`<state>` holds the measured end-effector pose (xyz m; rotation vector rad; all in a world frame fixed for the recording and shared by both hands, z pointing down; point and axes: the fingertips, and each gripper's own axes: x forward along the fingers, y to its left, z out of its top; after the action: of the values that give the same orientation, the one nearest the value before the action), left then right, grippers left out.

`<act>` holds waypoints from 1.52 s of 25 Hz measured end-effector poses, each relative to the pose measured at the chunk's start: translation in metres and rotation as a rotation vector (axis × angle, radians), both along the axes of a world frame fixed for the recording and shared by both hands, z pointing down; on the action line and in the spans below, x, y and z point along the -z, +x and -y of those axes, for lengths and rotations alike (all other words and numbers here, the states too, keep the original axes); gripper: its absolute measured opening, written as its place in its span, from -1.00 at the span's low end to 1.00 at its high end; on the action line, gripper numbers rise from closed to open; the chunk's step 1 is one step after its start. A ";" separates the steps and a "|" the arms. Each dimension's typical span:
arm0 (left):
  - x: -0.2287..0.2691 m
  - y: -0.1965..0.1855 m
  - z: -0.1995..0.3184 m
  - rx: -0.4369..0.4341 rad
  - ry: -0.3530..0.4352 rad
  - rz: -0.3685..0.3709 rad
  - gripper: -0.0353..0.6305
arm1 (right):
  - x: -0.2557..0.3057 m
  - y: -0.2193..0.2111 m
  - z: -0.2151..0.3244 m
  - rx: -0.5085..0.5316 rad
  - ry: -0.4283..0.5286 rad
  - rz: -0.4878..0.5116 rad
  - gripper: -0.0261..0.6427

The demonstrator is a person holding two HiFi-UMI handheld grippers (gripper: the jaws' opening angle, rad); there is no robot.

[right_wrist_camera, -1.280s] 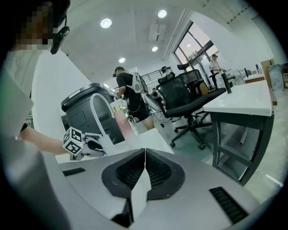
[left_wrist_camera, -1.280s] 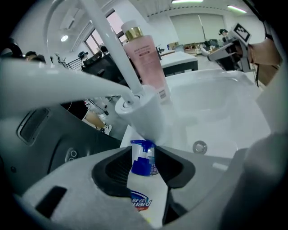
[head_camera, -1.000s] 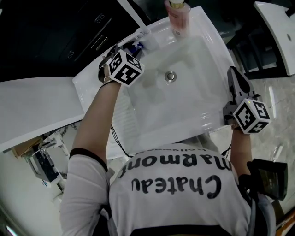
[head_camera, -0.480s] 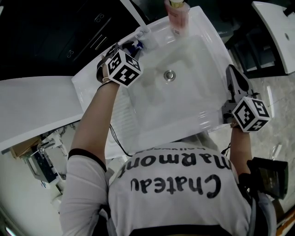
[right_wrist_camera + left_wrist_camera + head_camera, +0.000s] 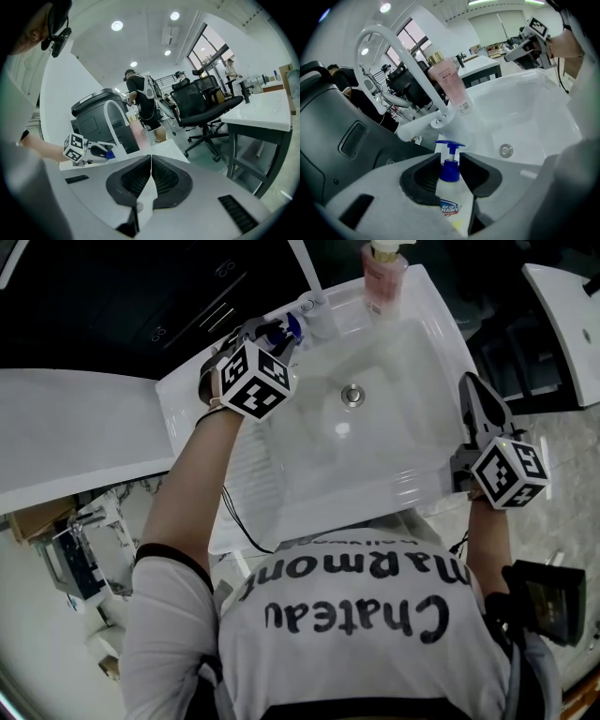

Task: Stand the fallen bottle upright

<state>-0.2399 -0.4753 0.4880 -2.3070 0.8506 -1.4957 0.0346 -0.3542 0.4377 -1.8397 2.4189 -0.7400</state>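
The left gripper (image 5: 449, 159) holds the bottle (image 5: 451, 194) high up. Its jaws have just been closing and are pinched on the blue collar under the pump, with the white body below them. That puts the bottle at about 10 o'clock on the sink (image 5: 412, 491), just beside the foot of the faucet (image 5: 396, 47). Its base is hidden, so I cannot tell whether it rests on the ledge. The right gripper (image 5: 151, 158) hangs by the rim at 4 o'clock, jaws pressed together on nothing, well apart from the bottle.

The main risk, as I judge it, is the grip. A round, narrow collar lets the body swing or twist between the pads, so the base may meet the ledge on one edge. Letting go then would tip it again, likely into the basin toward the drain (image 5: 352, 396). The ledge looks narrow and glossy, which favours a slide. The pump could also catch the faucet, and a wide swing toward 1 o'clock might clip the pink bottle (image 5: 451, 83).
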 end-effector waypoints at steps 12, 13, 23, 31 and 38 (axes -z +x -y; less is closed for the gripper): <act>0.067 -0.040 -0.016 0.153 0.089 -0.228 -0.50 | 0.040 -0.023 -0.023 0.041 0.041 -0.028 -0.88; 0.074 -0.044 -0.016 0.172 0.095 -0.260 -0.50 | 0.044 -0.025 -0.025 0.044 0.047 -0.030 -0.88; 0.111 -0.088 -0.010 0.374 0.081 -0.558 -0.50 | 0.068 -0.034 -0.030 0.057 0.082 -0.058 -0.88; 0.114 -0.112 -0.007 0.475 0.072 -0.709 -0.50 | 0.078 -0.037 -0.027 0.062 0.109 -0.074 -0.88; 0.112 -0.127 -0.011 0.509 0.087 -0.749 -0.50 | 0.081 -0.044 -0.024 0.081 0.107 -0.083 -0.88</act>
<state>-0.3669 -0.4642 0.3764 -2.7271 1.7499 -0.6471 -0.0098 -0.3306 0.3570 -1.7768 2.5428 -0.5368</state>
